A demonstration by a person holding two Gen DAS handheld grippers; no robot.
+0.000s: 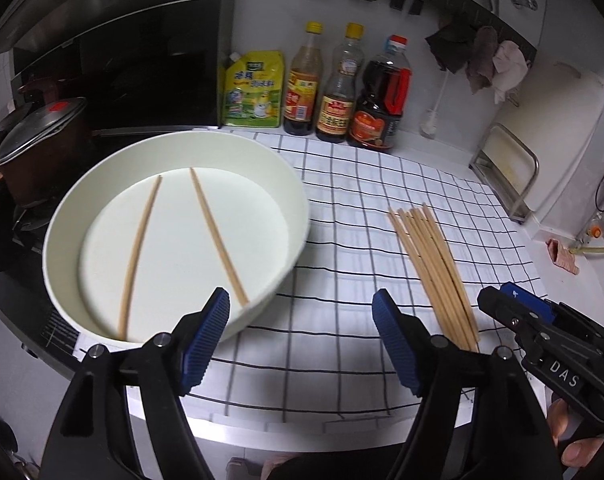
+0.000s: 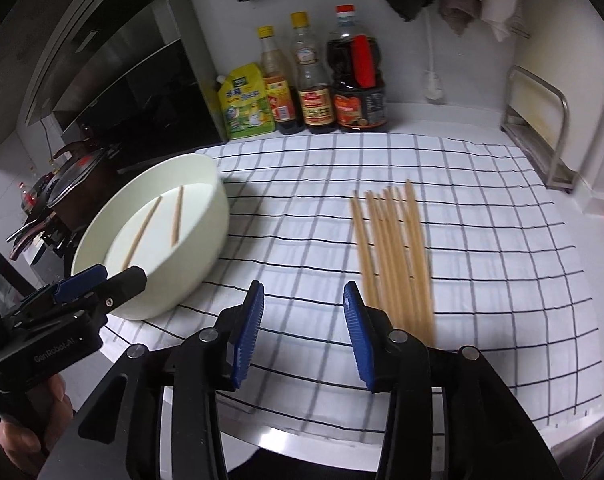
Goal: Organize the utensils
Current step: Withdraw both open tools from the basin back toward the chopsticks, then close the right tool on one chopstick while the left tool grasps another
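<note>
The bowl (image 1: 173, 236) was the landmark. It stood on the checked cloth (image 1: 342, 340), and two chopsticks (image 1: 217, 236) lay apart on its floor. To its right, well clear of its wall, a bundle of chopsticks (image 2: 394, 256) lay roughly parallel on the cloth, their ends pointing toward the bottles (image 2: 314, 80) at the back wall behind the bowl.

The step in hand looked like fetching the next sticks from that bundle for the bowl. Doing it well would mean coming down across one or two sticks near their near ends, closing squarely so they could not roll or scissor, and lifting without dragging the others askew.

The left gripper (image 1: 302, 340) hung just in front of the bowl's near rim, its jaws wide apart and empty, touching nothing. The right gripper (image 2: 302, 340) sat between the bowl and the bundle, close beside the bundle's near ends, its jaws parted less widely, and nothing lay between its pads (image 2: 247, 340).
</note>
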